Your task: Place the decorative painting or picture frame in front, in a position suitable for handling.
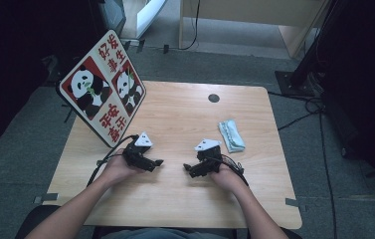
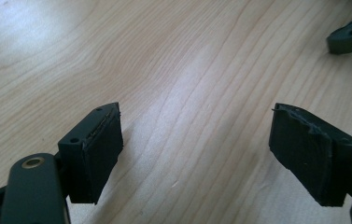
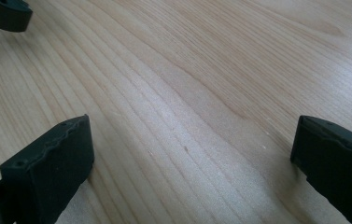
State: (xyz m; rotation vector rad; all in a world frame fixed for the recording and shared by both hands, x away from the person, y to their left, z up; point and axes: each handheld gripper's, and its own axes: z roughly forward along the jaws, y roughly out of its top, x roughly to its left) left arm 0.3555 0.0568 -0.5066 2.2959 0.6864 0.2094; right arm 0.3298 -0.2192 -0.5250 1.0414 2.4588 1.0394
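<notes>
Left gripper (image 1: 156,163) jaws wide, empty, right gripper (image 1: 189,169) facing it, wide, empty, folded cloth (image 1: 232,135) beyond right gripper, on table (image 1: 175,119).

The surface (image 1: 175,124) is pale wood with a smooth, faintly sheened grain. Both tools, left (image 2: 194,154) and right (image 3: 192,163), look like matt black plastic with rough-edged rubbery pads (image 2: 101,154). The folded cloth (image 1: 231,135) looks soft and light blue-green.

A recording lab is suggested: a bare wooden desk (image 1: 175,199), grey carpet (image 1: 324,164), trailing cables (image 1: 299,119), a dark stand (image 1: 304,64).
</notes>
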